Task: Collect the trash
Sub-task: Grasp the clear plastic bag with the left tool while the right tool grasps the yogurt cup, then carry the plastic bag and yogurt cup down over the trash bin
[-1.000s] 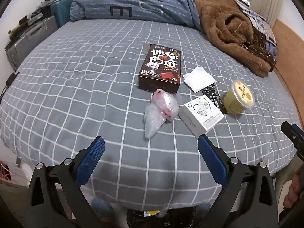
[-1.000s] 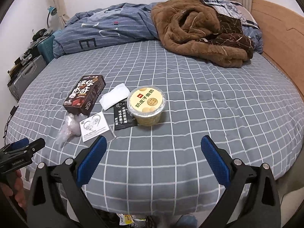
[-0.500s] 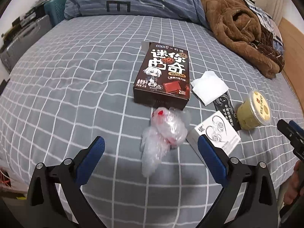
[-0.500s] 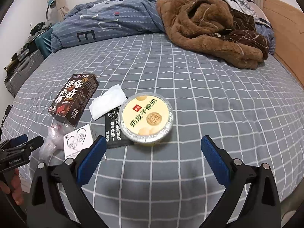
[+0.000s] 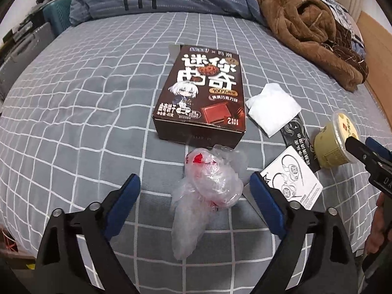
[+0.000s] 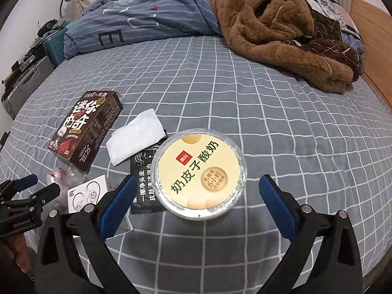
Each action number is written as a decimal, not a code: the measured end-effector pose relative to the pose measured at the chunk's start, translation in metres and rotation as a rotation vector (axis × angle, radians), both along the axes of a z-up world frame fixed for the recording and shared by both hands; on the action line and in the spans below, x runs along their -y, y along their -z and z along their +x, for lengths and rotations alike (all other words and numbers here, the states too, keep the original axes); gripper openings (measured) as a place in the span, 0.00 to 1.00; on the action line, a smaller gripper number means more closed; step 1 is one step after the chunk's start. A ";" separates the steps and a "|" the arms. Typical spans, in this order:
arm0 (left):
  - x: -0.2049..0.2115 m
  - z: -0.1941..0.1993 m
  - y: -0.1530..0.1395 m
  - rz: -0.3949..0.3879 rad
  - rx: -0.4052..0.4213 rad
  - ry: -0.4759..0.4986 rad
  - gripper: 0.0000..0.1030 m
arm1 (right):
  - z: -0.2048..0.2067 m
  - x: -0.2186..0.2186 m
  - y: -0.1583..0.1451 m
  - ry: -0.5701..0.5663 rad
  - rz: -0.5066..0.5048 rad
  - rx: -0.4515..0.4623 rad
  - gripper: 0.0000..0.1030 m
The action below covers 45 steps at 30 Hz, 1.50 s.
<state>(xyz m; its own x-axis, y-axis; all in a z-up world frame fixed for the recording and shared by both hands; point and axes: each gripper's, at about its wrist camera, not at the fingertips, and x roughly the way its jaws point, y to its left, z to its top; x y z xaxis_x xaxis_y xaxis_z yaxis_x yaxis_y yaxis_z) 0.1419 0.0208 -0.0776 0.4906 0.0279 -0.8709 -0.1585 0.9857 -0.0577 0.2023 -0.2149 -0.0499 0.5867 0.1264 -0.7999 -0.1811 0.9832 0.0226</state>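
Note:
Trash lies on a grey checked bed. A crumpled clear plastic bag lies between the open fingers of my left gripper. Behind it is a dark brown cookie box, with a white tissue, a black wipe packet and a white earphone box to the right. A yellow yogurt cup stands between the open fingers of my right gripper. The cup also shows in the left wrist view. Neither gripper touches its object.
A brown fleece blanket and a blue striped duvet lie at the far side of the bed. Suitcases stand left of the bed. A wooden headboard is at the right.
Both grippers have moved forward and lower over the bed. The plastic bag now sits between the left fingers and the yogurt cup between the right fingers.

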 end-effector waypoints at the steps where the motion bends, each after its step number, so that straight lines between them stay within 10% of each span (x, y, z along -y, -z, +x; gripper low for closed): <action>1: 0.000 0.001 0.002 -0.007 -0.002 0.000 0.81 | 0.002 -0.001 0.001 0.000 -0.003 -0.002 0.93; 17: 0.008 0.007 0.007 -0.077 -0.047 0.044 0.41 | 0.020 -0.004 0.017 0.023 -0.007 -0.035 0.83; 45: 0.010 -0.031 -0.040 -0.069 0.026 0.041 0.39 | -0.031 0.002 -0.029 0.054 0.009 0.026 0.83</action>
